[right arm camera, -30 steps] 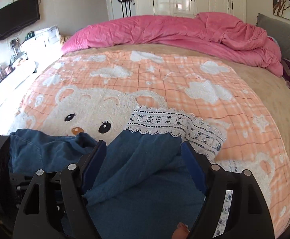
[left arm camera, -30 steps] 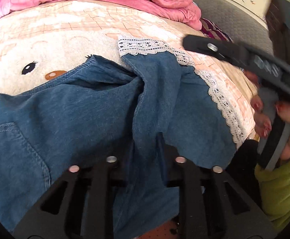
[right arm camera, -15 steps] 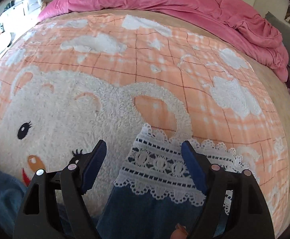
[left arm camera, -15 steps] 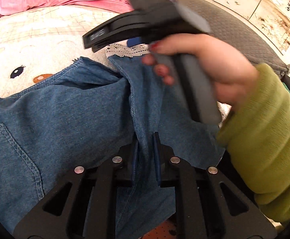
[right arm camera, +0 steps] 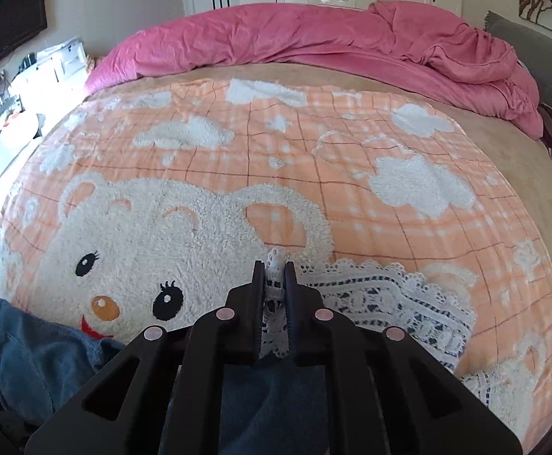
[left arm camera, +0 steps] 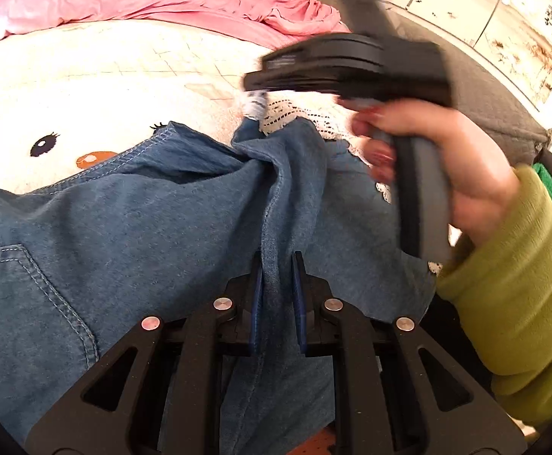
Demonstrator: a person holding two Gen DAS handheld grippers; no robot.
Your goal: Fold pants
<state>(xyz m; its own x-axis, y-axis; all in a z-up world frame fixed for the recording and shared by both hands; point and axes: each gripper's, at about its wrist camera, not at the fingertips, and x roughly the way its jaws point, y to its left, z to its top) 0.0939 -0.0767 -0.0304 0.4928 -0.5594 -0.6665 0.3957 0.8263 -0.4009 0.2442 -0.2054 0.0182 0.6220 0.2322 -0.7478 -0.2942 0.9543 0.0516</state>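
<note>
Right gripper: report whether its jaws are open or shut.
Shut. The right gripper has just closed its jaws on the white lace hem of the blue denim pants.

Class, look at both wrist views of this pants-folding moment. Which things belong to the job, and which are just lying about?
Part of the job:
denim pants
lace cuff
left gripper, shut on the denim
right gripper, just closed on the lace

Just lying about:
pink duvet
bear blanket
</note>
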